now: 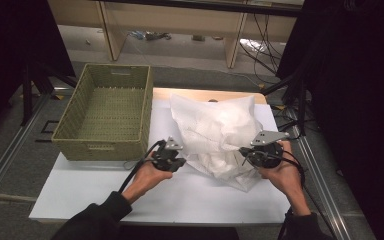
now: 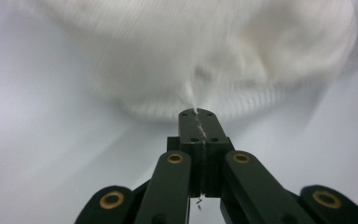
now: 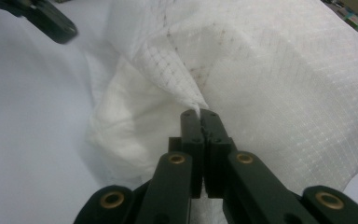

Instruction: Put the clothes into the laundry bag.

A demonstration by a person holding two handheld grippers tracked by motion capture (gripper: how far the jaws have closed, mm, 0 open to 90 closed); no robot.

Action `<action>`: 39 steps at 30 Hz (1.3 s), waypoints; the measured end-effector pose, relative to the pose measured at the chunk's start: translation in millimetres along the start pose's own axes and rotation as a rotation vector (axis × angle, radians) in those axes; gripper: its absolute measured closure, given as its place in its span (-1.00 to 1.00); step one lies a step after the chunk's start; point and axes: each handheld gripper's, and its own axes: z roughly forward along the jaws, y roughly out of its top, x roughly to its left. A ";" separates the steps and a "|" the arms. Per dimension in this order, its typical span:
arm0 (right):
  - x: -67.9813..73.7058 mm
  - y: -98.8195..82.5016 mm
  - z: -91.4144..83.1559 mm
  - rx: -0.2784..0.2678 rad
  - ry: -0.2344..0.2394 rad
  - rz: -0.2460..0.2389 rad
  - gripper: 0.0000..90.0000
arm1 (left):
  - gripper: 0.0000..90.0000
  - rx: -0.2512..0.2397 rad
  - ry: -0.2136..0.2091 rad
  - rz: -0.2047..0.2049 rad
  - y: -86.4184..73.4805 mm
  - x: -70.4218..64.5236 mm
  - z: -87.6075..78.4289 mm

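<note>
On the white tabletop, a crumpled white mesh laundry bag with a faint grid weave is seen lying just right of a rectangular olive-green woven basket, which stands empty at the table's left edge. The bag is held at two places near its front. In the right gripper view, the right gripper is closed together on a pinched fold of the bag's gridded fabric, the cloth rising straight from between the tips. In the left gripper view, the left gripper is likewise clamped shut, with a thin wisp of the white fabric caught between its tips, while the bulk of the bag is blurred beyond it. From the high view, the left gripper is seen at the bag's left front edge and the right gripper at its right front corner.

By judgement, the grasping stage is finished: both holds are made. The bag is not yet spread, folded or lifted, and nothing has been placed in the basket. The left hold looks slight, so a slip may be risked once the fabric is pulled.
</note>
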 end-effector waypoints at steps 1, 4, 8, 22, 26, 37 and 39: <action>0.2 0.3 1.0 -0.002 0.007 -0.005 1.00 | 0.99 0.012 0.000 -0.050 -12.2 5.3 -6.2; 4.5 2.9 2.4 0.008 0.012 0.000 1.00 | 0.99 0.004 -0.031 -0.116 -28.3 13.3 -11.5; 6.1 7.1 4.5 0.003 0.019 -0.026 1.00 | 0.70 -0.036 -0.056 -0.123 -15.9 3.9 2.4; 4.8 5.4 3.8 -0.003 0.020 -0.020 1.00 | 0.97 0.059 0.063 -0.048 27.1 2.0 60.5; 3.3 4.5 2.8 -0.007 0.007 -0.005 1.00 | 0.99 0.000 0.026 0.012 28.6 -3.0 26.6; 12.5 10.6 9.1 0.002 0.015 -0.029 1.00 | 0.99 -0.007 -0.060 -0.051 -38.5 -2.7 -11.3; 13.7 11.6 10.0 0.001 0.017 -0.031 1.00 | 0.99 -0.011 -0.080 -0.043 -35.2 -6.8 -14.1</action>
